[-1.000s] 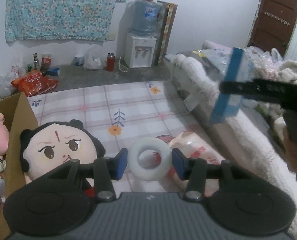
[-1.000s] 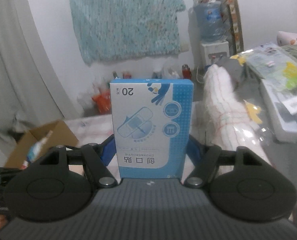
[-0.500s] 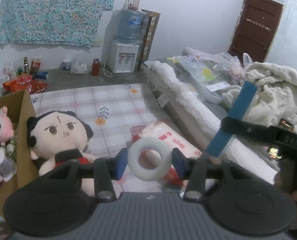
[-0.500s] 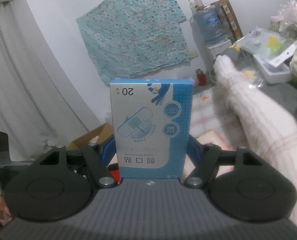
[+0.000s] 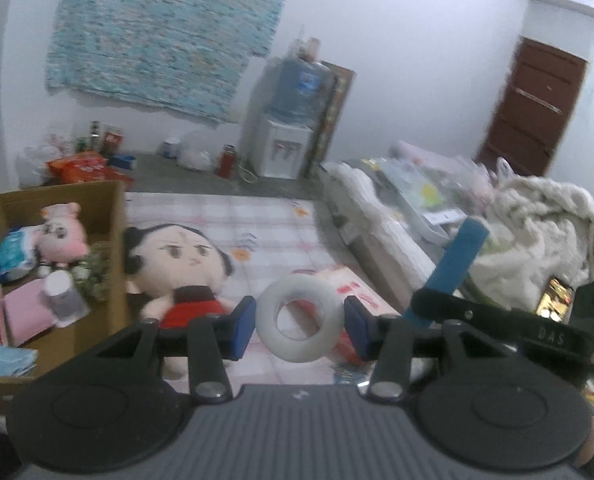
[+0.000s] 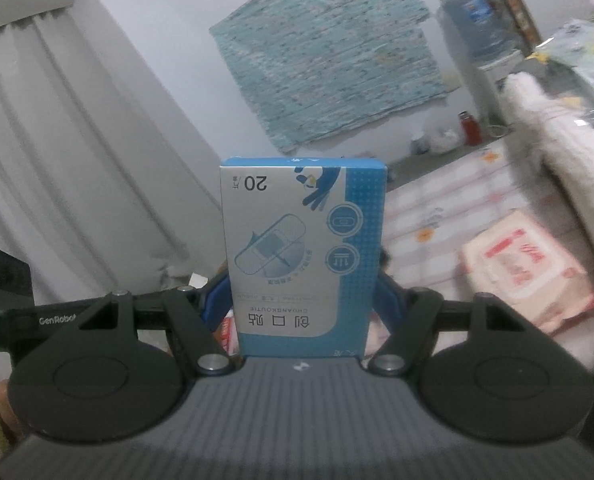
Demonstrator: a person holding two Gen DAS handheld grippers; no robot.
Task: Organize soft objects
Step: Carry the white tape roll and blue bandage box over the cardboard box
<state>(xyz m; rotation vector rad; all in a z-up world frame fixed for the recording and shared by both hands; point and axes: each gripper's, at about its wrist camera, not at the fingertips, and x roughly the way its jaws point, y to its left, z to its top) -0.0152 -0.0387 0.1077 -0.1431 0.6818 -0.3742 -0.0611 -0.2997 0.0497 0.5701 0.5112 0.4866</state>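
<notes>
My left gripper (image 5: 299,326) is shut on a white tape roll (image 5: 299,316) and holds it in the air above the checked mat. My right gripper (image 6: 303,300) is shut on a blue and white bandage box (image 6: 303,256); the box also shows edge-on in the left wrist view (image 5: 455,270), right of the tape roll. A black-haired plush doll (image 5: 179,264) lies on the mat beside an open cardboard box (image 5: 113,216) that holds a pink plush (image 5: 61,232) and other small items.
A red and white wipes pack (image 6: 525,268) lies on the mat (image 5: 253,220). A bed with a white blanket (image 5: 537,236) and packaged items is at the right. A water dispenser (image 5: 285,128) and bags stand by the far wall.
Both grippers have risen and swung left; the cardboard box's inside now shows more fully in the left view. The right view has tilted up toward the wall and curtain. Both grips are unchanged.
</notes>
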